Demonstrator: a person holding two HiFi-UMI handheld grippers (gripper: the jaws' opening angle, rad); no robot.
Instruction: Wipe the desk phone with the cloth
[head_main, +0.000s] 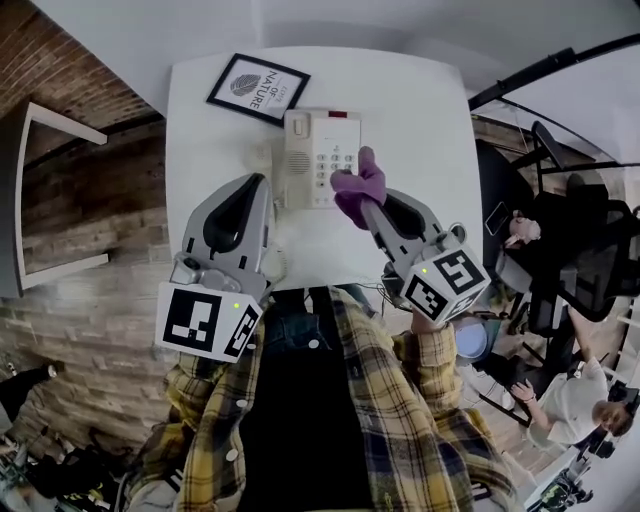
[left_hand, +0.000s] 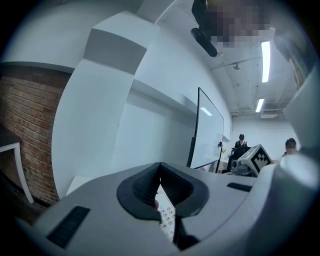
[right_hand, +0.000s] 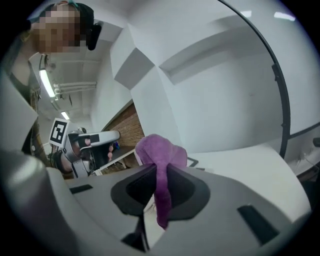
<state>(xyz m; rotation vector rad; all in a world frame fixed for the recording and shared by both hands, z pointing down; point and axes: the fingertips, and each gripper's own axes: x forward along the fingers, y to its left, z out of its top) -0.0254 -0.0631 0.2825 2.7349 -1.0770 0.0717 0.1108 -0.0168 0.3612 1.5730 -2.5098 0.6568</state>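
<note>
Desk phone (head_main: 318, 160) shown lying near the middle of the white table (head_main: 420, 120), just below a framed picture (head_main: 258, 88). The purple cloth (head_main: 357, 182) is seen clamped in the right gripper (head_main: 362, 200), a narrow fold being pinched between the jaws while the bunched remainder is laid over the right edge of the keypad. In the right gripper view the cloth (right_hand: 160, 150) is seen rising above the closed right gripper (right_hand: 159, 167). The left gripper (head_main: 264, 180) is held beside the handset side of the phone; whether the phone is touched by it cannot be told. In its own view the left gripper (left_hand: 160, 167) is shown with its jaws brought together at the tips, nothing being held, and the keypad is glimpsed behind them. Wiping is judged to be under way. Risks: the phone may be pushed across the table if it is not braced, the handset may be knocked from its cradle by a hard sideways stroke, and the thinly gripped cloth may be pulled free.
</note>
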